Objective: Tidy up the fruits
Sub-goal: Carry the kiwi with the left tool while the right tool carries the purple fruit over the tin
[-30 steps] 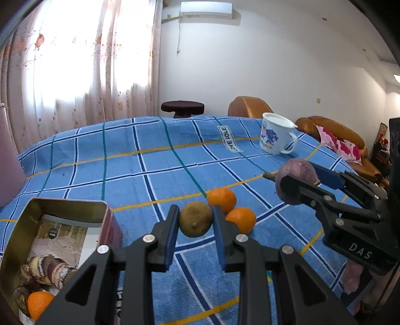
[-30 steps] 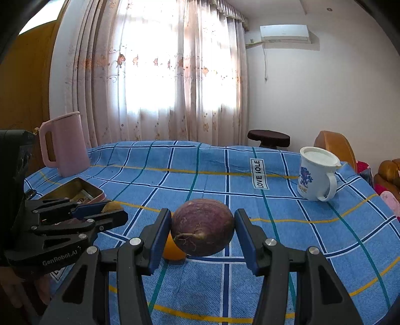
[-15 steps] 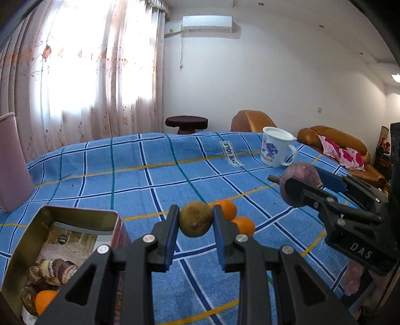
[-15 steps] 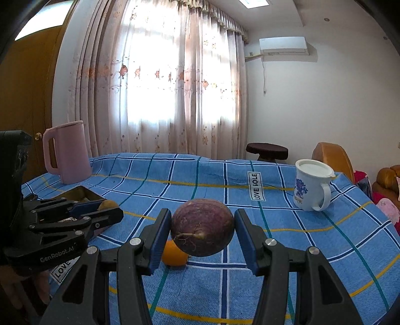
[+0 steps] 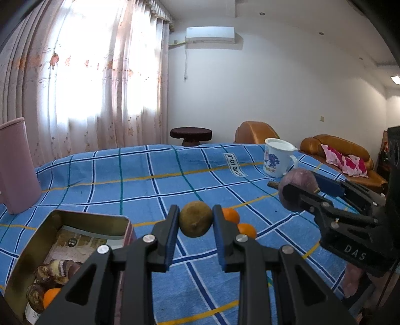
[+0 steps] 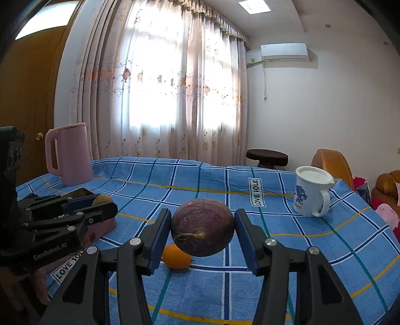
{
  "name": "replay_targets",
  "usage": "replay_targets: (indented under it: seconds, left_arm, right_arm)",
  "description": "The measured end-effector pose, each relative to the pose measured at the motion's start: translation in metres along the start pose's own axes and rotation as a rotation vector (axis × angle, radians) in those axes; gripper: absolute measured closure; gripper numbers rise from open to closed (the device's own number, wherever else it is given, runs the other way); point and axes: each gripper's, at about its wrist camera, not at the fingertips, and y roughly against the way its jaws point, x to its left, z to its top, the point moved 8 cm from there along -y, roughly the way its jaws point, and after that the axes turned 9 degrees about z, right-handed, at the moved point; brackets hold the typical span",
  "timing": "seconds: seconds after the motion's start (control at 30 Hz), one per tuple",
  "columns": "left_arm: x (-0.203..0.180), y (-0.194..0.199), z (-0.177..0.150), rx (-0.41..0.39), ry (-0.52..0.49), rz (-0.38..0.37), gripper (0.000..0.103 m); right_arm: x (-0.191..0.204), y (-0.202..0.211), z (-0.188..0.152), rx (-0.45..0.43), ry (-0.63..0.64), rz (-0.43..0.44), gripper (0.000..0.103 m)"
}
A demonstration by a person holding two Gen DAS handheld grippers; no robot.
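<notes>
**Two grippers each holding a fruit above a blue checked worktop**

The left gripper clamps a brownish-green round fruit between its blue pads. To the right, the right gripper holds a purple round fruit. Two oranges lie on the cloth just behind. An open tin at lower left holds more fruit. A white mug stands farther back.

Bright daylight floods through the curtains, blowing out the window in both views. A ceiling light glows too. Fisheye bending curves the walls, and dark vignetting fills the corners. Focus is sharp; shadows on the blue cloth are soft.
</notes>
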Motion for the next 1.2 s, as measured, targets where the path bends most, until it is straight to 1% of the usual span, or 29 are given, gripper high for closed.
replay_targets:
  seconds: [0.3, 0.47, 0.63, 0.73, 1.03, 1.2]
  left_arm:
    - [0.011, 0.008, -0.001, -0.005, 0.023, 0.001, 0.075]
    - [0.021, 0.02, 0.004, -0.021, 0.035, 0.0, 0.075]
    - [0.041, 0.029, 0.008, -0.024, 0.059, 0.021, 0.075]
    - [0.063, 0.035, 0.009, -0.019, 0.076, 0.056, 0.075]
    - [0.123, 0.043, -0.003, 0.023, 0.126, 0.143, 0.075]
    - [0.153, 0.044, -0.015, 0.054, 0.16, 0.184, 0.075]
  right_arm:
    - [0.014, -0.006, 0.002, 0.007, 0.022, 0.002, 0.049]
    - [0.031, -0.009, 0.013, 0.002, 0.035, 0.03, 0.049]
    - [0.06, -0.018, 0.026, 0.007, 0.05, 0.104, 0.049]
    - [0.084, -0.027, 0.03, 0.018, 0.054, 0.162, 0.049]
    - [0.145, -0.051, 0.028, 0.068, 0.071, 0.306, 0.049]
    - [0.175, -0.062, 0.022, 0.103, 0.099, 0.362, 0.049]
